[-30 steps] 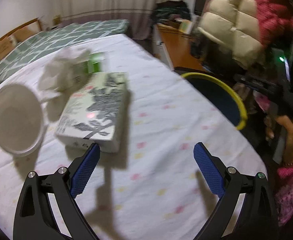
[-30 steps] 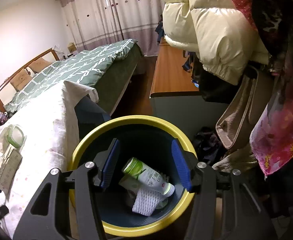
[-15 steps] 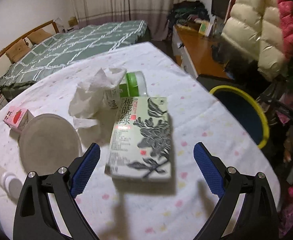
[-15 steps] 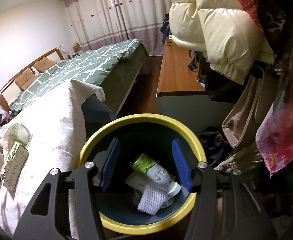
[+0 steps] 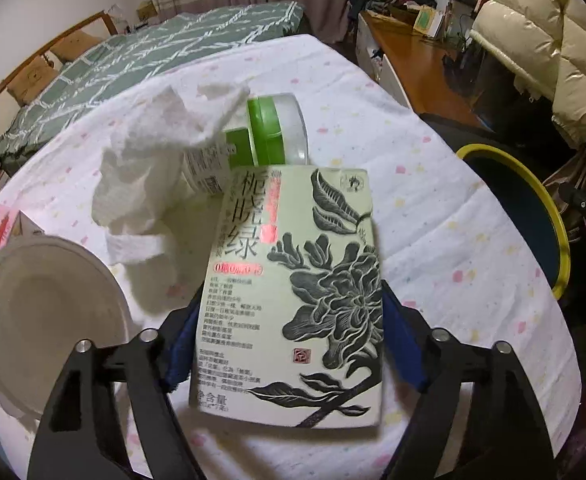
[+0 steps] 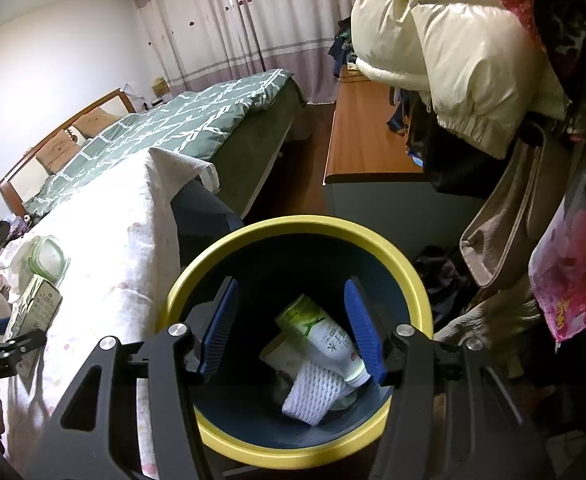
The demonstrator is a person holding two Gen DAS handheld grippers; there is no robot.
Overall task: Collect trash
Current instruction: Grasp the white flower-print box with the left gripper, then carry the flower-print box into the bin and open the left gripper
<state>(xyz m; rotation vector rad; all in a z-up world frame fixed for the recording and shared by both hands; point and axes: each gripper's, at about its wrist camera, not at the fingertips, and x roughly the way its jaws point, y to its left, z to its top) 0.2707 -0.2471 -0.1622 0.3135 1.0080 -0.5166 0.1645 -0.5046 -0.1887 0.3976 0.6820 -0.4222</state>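
A pale green carton [image 5: 293, 276] printed with a black flower lies on the white tablecloth [image 5: 433, 208]. My left gripper [image 5: 289, 344] straddles its near half, a blue pad against each side. The carton also shows in the right wrist view [image 6: 33, 312]. A green-lidded bottle [image 5: 269, 140] and crumpled tissue [image 5: 153, 160] lie just behind it. My right gripper [image 6: 293, 328] is open and empty above the yellow-rimmed bin [image 6: 409, 276], which holds a green bottle [image 6: 321, 332] and white foam netting [image 6: 313, 392].
A white bowl [image 5: 41, 312] sits to the carton's left, with a small pink box [image 5: 1, 228] behind it. The bin [image 5: 549, 216] stands off the table's right edge. A bed [image 6: 165, 128], a wooden desk [image 6: 365, 136] and hanging jackets [image 6: 453, 48] surround the area.
My left gripper moved forward over the carton and narrowed until its pads reach the carton's sides. My right gripper stayed open over the bin, drifting slightly.
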